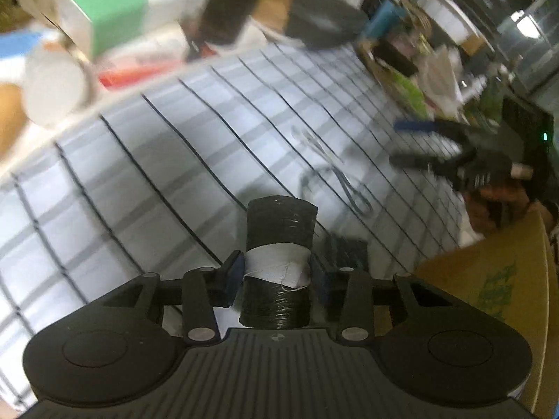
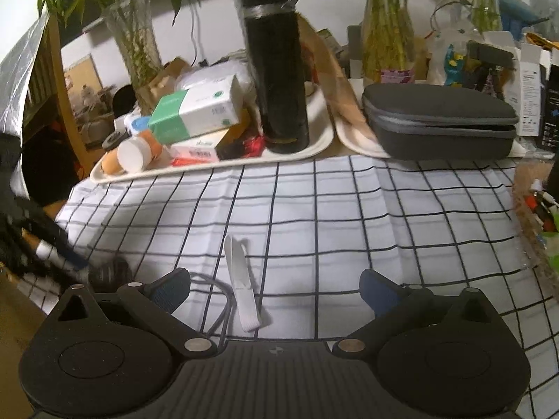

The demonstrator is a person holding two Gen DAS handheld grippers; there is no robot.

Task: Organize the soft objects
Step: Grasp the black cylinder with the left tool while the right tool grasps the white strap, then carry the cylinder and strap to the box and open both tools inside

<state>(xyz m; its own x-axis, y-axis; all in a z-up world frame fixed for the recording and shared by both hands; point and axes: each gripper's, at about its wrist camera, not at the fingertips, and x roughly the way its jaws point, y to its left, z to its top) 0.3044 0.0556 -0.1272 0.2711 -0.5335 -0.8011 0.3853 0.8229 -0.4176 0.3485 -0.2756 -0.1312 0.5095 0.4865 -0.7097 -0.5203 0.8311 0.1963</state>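
The right hand-held gripper hangs with jaws wide apart over a checked cloth on the worktop. A white strap lies between the fingers, a grey cord just beside it. Behind stand a tray bearing a black bottle and boxes, and a grey case.

Bench w/ checked cloth over it. White strap + grey cord loop lie on cloth nr front edge. Two trays and grey case along back edge.
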